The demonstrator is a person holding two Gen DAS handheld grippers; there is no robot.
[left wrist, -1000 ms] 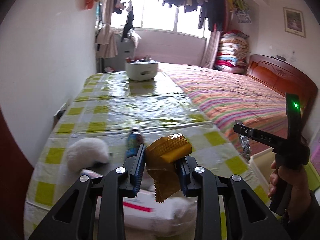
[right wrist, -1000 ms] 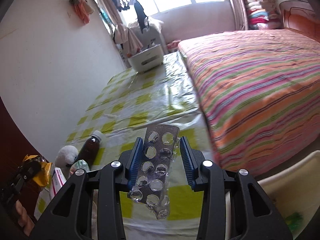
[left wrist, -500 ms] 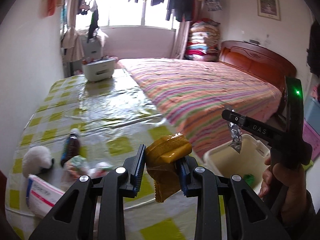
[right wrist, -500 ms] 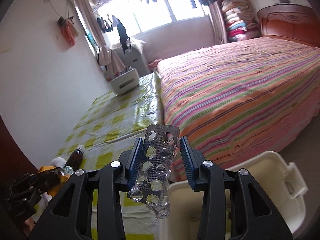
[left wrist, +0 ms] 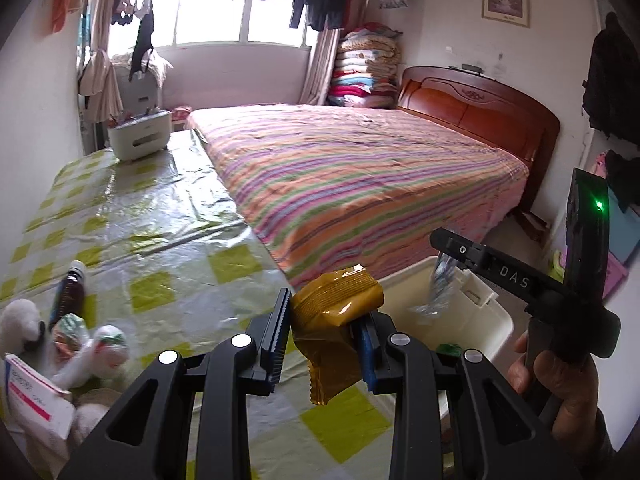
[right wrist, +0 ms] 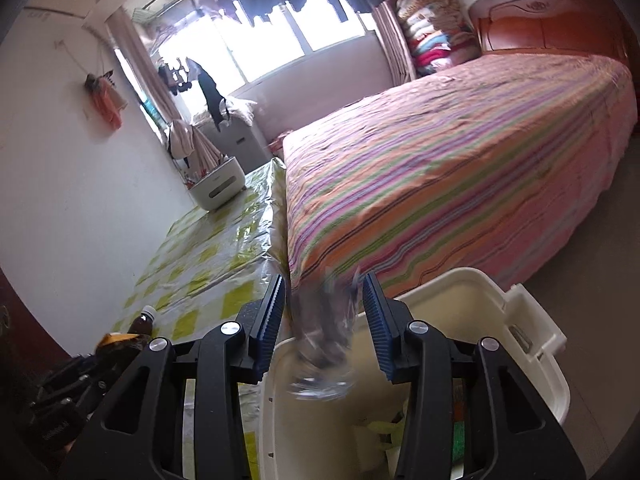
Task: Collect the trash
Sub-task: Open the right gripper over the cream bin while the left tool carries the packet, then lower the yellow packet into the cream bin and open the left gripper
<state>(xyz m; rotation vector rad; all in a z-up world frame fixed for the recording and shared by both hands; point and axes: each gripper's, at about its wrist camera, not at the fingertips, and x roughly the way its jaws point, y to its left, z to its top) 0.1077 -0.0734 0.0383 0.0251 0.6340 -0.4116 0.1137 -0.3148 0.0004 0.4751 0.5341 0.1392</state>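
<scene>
blister pack: blurred, loose between the opening jaws of the right gripper, above the white bin | orange wrapper: clenched in left gripper jaws | change: both grippers have swung from over the checked worktop to the bin beside the bed | hand: grips the right handle, tilted down

The bin stands on the floor at the tabletop's near right corner, just before the bed. A bottle lies on the tabletop, left of the bin.
</scene>
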